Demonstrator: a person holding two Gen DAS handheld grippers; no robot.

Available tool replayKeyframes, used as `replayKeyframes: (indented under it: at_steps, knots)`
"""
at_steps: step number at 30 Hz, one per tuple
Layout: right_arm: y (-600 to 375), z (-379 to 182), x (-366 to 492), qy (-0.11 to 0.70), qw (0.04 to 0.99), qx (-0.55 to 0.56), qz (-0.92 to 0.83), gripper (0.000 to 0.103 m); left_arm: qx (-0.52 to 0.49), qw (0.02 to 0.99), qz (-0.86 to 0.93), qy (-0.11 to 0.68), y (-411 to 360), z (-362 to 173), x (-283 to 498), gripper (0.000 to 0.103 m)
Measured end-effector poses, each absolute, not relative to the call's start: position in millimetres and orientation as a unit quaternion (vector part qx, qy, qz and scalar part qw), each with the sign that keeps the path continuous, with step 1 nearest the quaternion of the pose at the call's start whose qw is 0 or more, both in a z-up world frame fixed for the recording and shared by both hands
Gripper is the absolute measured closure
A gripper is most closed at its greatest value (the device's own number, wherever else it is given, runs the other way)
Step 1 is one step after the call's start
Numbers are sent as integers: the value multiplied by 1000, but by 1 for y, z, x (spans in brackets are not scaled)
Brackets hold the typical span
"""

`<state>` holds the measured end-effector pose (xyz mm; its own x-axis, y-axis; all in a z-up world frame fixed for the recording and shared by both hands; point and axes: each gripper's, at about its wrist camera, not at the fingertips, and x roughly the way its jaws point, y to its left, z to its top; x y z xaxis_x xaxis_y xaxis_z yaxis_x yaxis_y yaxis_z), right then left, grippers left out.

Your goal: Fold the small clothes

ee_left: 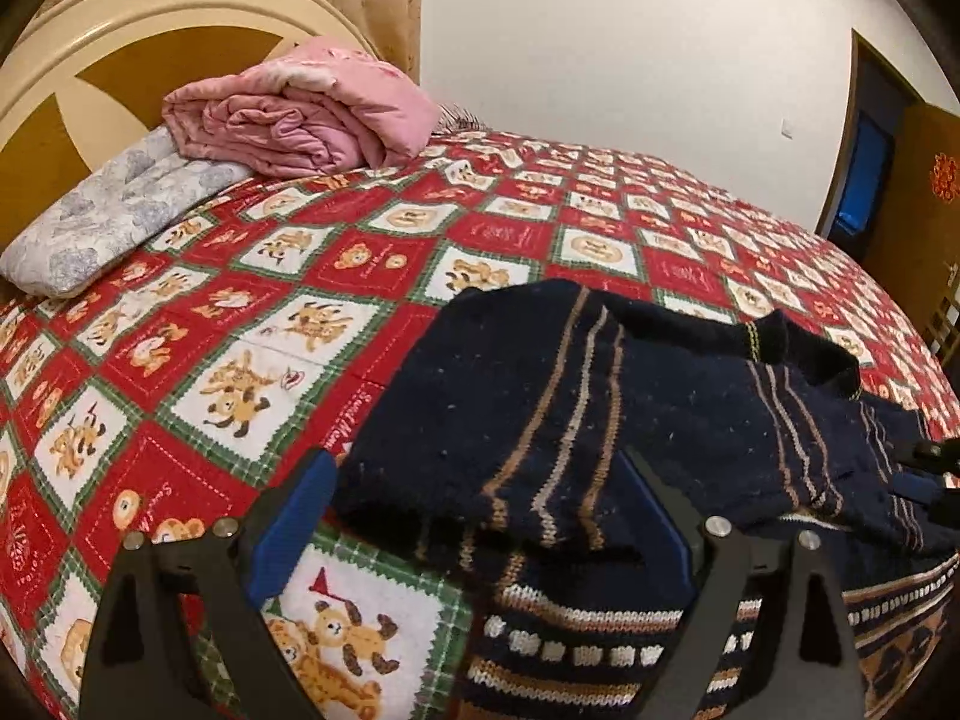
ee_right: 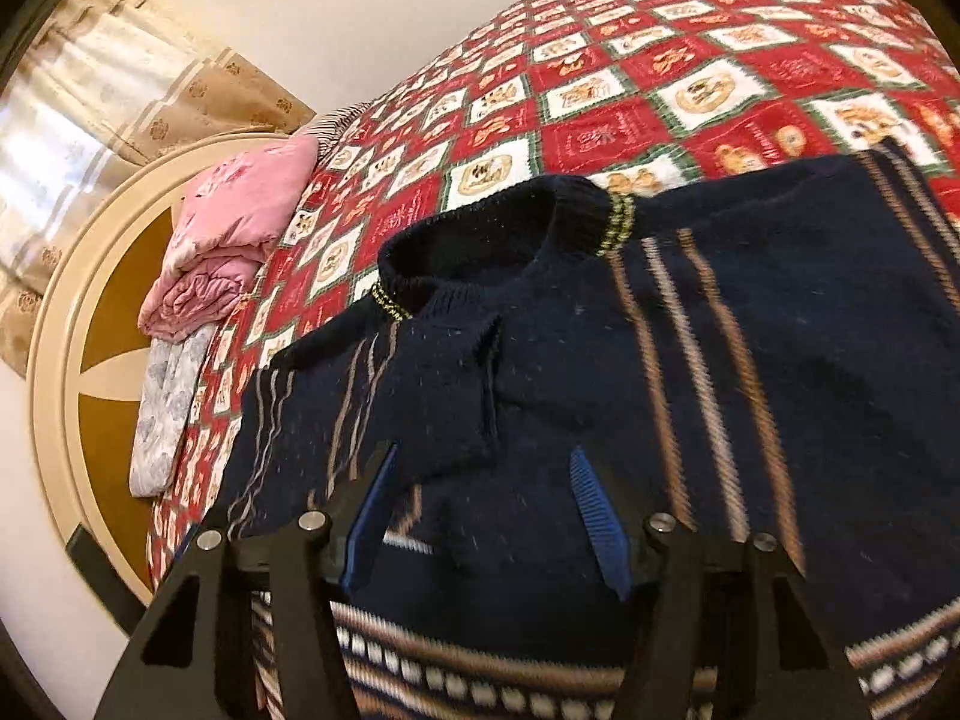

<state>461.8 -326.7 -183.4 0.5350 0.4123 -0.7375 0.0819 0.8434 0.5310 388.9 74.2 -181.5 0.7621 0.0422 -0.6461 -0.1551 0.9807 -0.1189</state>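
Left wrist: navy sweater (ee_left: 600,396) on bear-print quilt (ee_left: 240,312), lettering illegible

Sweater (ee_right: 600,360) hem cut off below (stripes blurred in right view).

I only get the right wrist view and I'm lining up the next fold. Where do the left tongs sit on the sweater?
Observer: The left tongs are open and straddle the folded side edge of the navy sweater. Their pads are not pressing on it.
Operator: What lies beside that edge?
Observer: Only the bear-print bedspread shows there. The sweater's patterned hem band runs out from under the fold, toward the camera.
Operator: Anything past the far side of the bed?
Observer: An open doorway in the white wall, which your view does not show.
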Motion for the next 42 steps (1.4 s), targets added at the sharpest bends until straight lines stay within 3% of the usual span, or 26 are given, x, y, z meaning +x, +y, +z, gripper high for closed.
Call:
replayKeyframes:
  at_steps: [5, 9, 11, 24, 42]
  knots:
    - [-302, -194, 477, 481, 832, 254, 115, 45, -175, 923, 47, 340, 109, -189, 387, 8]
    - [-295, -193, 488, 481, 841, 223, 105, 86, -238, 911, 49, 334, 127, -196, 384, 8]
    - [-296, -188, 490, 474, 849, 212, 100, 93, -248, 909, 48, 331, 129, -197, 384, 8]
    - [-332, -134, 458, 408, 900, 138, 68, 95, -329, 888, 63, 314, 160, -206, 374, 8]
    - [-412, -137, 437, 396, 907, 143, -7, 96, -238, 903, 40, 355, 128, -201, 387, 5]
